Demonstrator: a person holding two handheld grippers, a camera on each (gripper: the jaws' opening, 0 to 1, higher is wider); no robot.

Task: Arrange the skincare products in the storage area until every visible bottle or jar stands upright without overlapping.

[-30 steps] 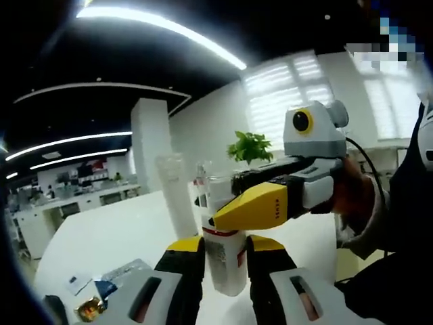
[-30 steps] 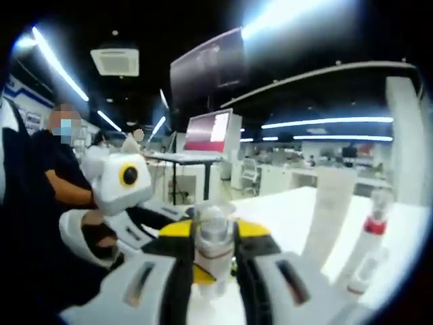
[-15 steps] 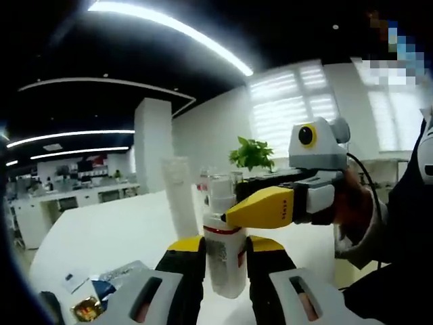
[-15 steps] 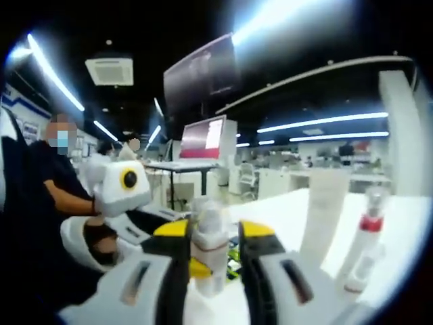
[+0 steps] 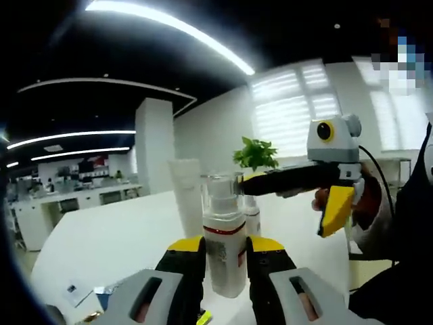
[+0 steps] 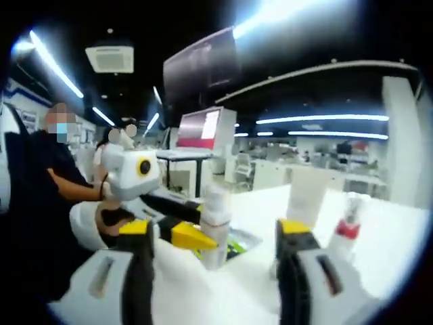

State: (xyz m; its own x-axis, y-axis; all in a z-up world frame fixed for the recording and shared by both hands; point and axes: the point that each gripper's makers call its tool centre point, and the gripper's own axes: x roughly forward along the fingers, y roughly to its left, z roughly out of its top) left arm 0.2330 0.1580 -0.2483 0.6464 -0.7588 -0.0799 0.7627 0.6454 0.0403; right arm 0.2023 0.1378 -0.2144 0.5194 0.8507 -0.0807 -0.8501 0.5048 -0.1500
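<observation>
A white pump bottle [image 5: 223,254] with a red band and a clear cap stands upright on the white table [image 5: 101,244], with my left gripper [image 5: 225,245] shut on its body. In the right gripper view the same bottle [image 6: 215,227] stands between my right gripper's [image 6: 216,229] wide-open jaws, untouched by them, with the left gripper [image 6: 203,238] holding it from the left. From the left gripper view the right gripper [image 5: 298,200] hovers open to the right of the cap. A white tube [image 5: 186,203] and a small bottle [image 5: 252,215] stand behind.
A red-banded bottle [image 6: 345,230] and the white tube [image 6: 304,196] stand at the right on the table [image 6: 379,223]. Flat packets [image 6: 238,242] lie behind the held bottle. A potted plant [image 5: 256,152] stands far back. A person [image 6: 47,203] sits at the left.
My right gripper, which was shut on the top of the pump bottle, has opened wide and let go. The left gripper has kept its hold.
</observation>
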